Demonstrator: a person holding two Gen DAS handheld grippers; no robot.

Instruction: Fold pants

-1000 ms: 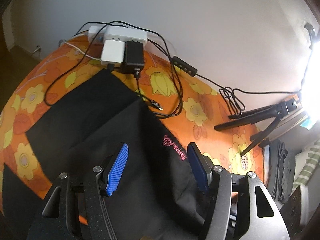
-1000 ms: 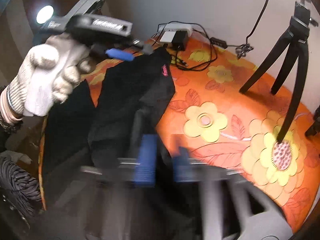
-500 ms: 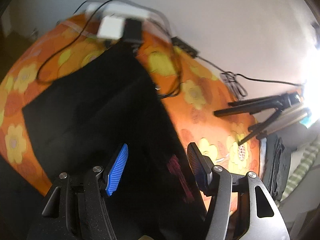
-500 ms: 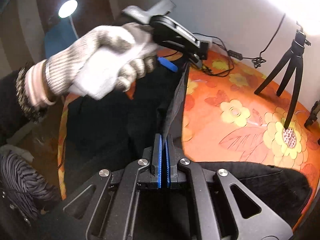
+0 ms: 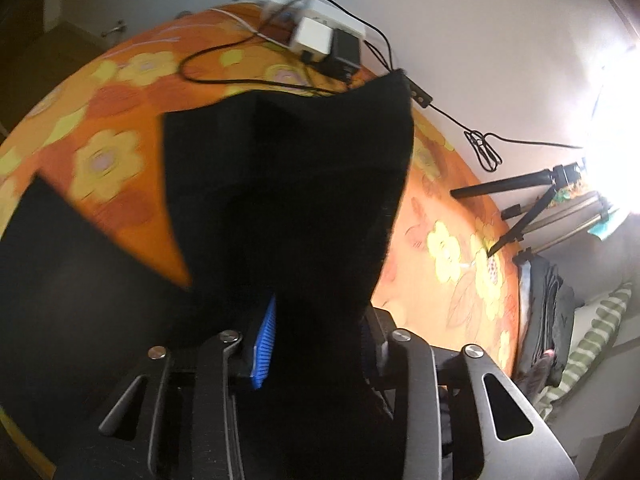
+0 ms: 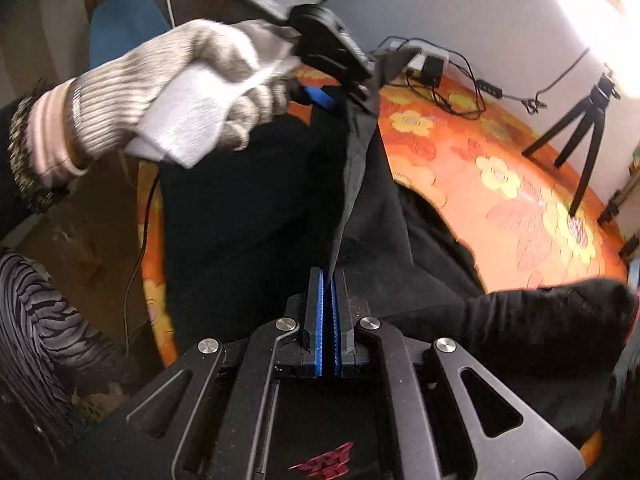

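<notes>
My right gripper pinches the black pants over the orange flowered table; my gloved left hand tilts the left gripper, jaws closing around raised cloth. Red logo unreadable.

pants: black, red logo
worktop: orange cloth, yellow flower print
glove: white-grey knit, pink cuff
pads: blue, ribbed
tripod: black
chair: blue, upper left

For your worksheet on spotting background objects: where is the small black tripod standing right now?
The black tripod stands on the orange flowered tablecloth at the right of both wrist views, near the white wall, beyond the black pants.
</notes>
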